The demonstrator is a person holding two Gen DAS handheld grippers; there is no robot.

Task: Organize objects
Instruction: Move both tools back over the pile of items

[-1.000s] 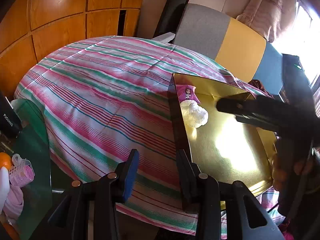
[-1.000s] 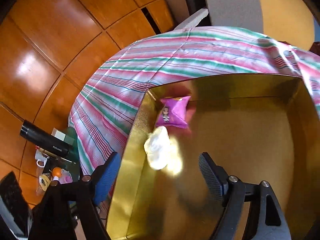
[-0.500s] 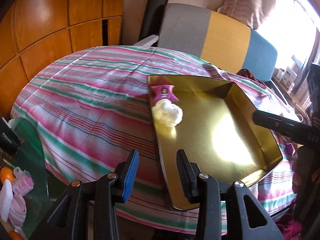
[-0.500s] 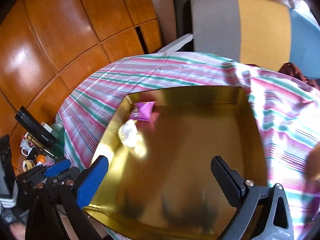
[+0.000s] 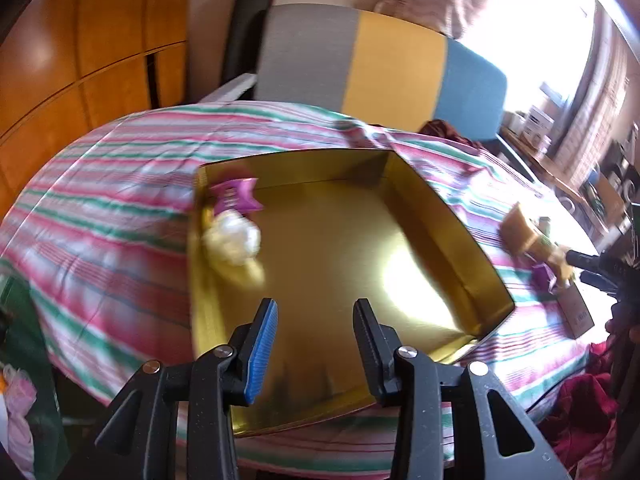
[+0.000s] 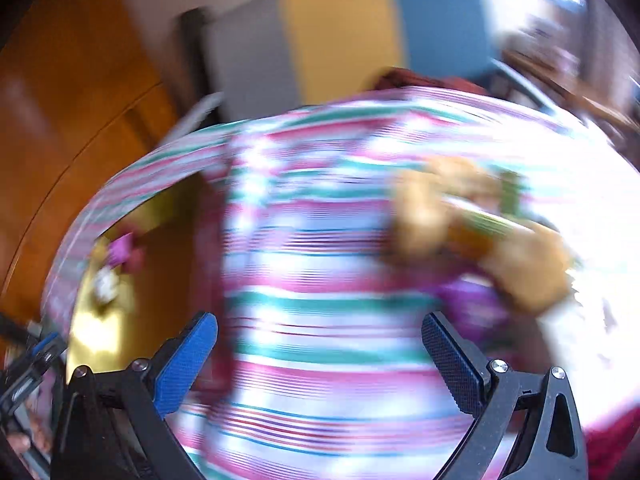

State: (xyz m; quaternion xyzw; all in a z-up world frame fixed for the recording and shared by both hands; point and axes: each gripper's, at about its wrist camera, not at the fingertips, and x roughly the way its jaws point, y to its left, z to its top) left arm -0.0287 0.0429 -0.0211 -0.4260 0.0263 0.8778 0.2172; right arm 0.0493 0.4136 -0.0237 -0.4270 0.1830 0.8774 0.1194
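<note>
Right hand-held gripper (image 6: 320, 354) now off the gold tray (image 6: 120, 320), over striped cloth (image 6: 320, 272), spread empty; left hand-held gripper (image 5: 314, 340) narrowly parted, empty.

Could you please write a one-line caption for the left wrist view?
Empty left gripper above a gold tray holding a purple packet and white wad.

left claw (image 5: 315, 344) narrow; right claw (image 6: 320, 354) wide
</note>
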